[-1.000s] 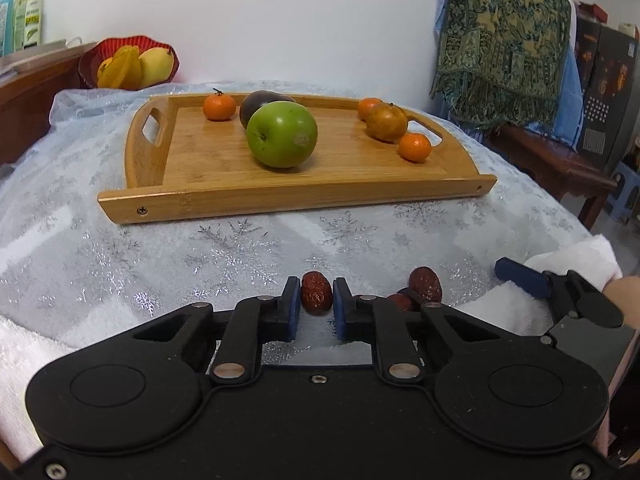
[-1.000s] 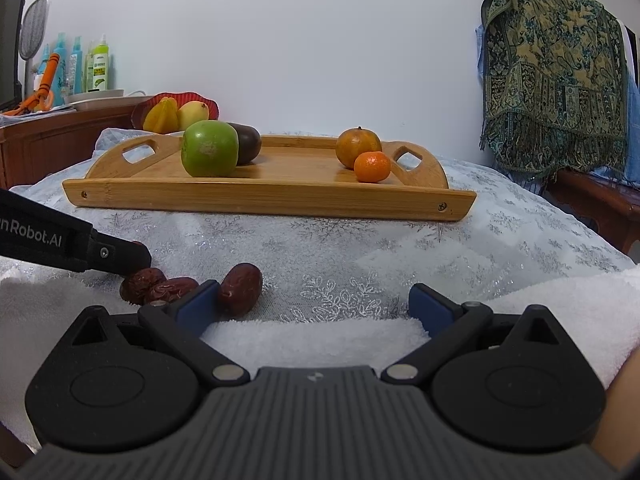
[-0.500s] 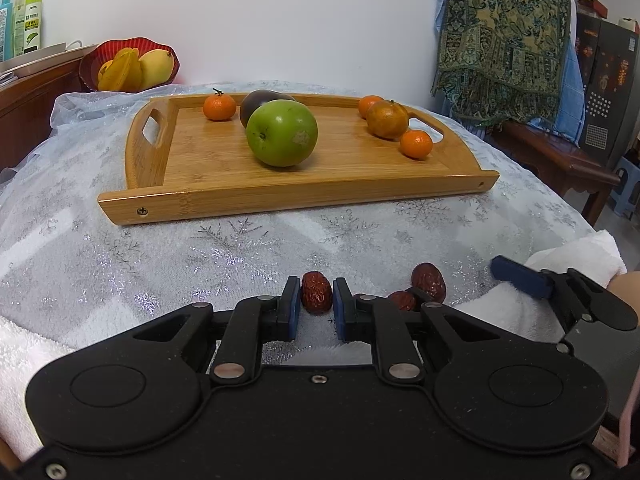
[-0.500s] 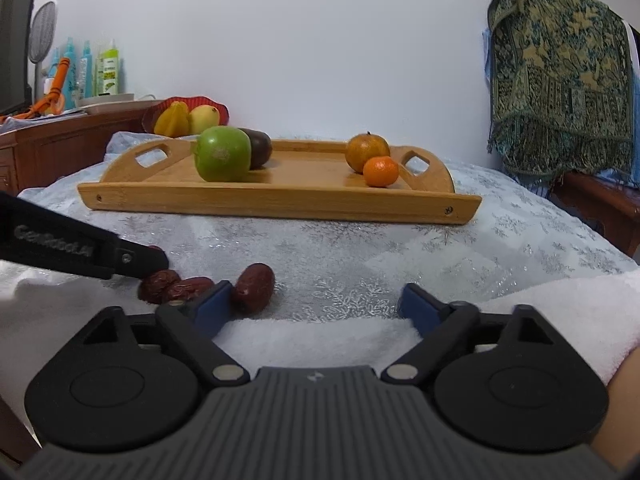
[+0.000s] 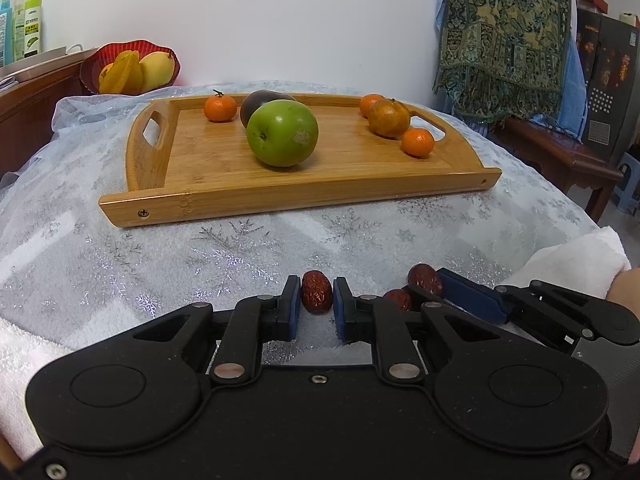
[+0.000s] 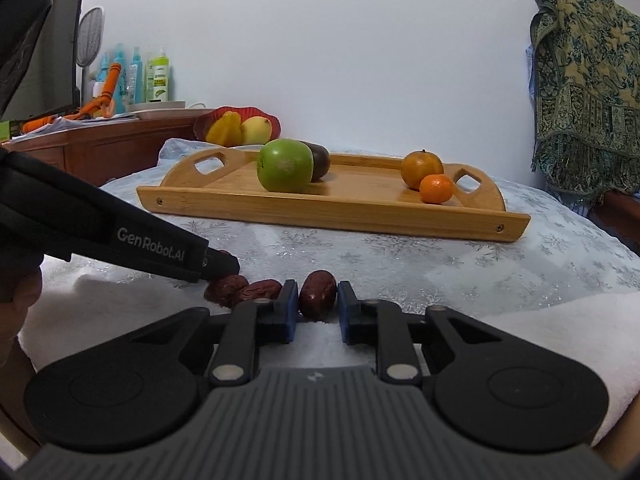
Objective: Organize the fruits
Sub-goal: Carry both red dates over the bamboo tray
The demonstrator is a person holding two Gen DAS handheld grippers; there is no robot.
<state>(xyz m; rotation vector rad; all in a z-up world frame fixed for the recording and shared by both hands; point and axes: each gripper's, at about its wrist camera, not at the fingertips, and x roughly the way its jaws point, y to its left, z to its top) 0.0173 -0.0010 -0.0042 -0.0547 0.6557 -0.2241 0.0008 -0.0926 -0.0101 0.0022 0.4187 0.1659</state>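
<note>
Each hand-held gripper, left [image 5: 316, 307] and right [image 6: 318, 309] whose jaws have just been closing, clenches a red date [image 5: 316, 297] at the surface's near edge, apparently to carry to the wooden tray [image 5: 280, 200].

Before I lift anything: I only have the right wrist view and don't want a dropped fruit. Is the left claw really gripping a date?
Observer: Yes. The left claw is shut on one date, pads against both its sides.
Operator: Is the tray's back-left corner free?
Observer: No. A small mandarin sits there on the tray, left of the dark fruit.
Operator: Anything behind the big orange?
Observer: A second mandarin, partly hidden by the big orange.
</note>
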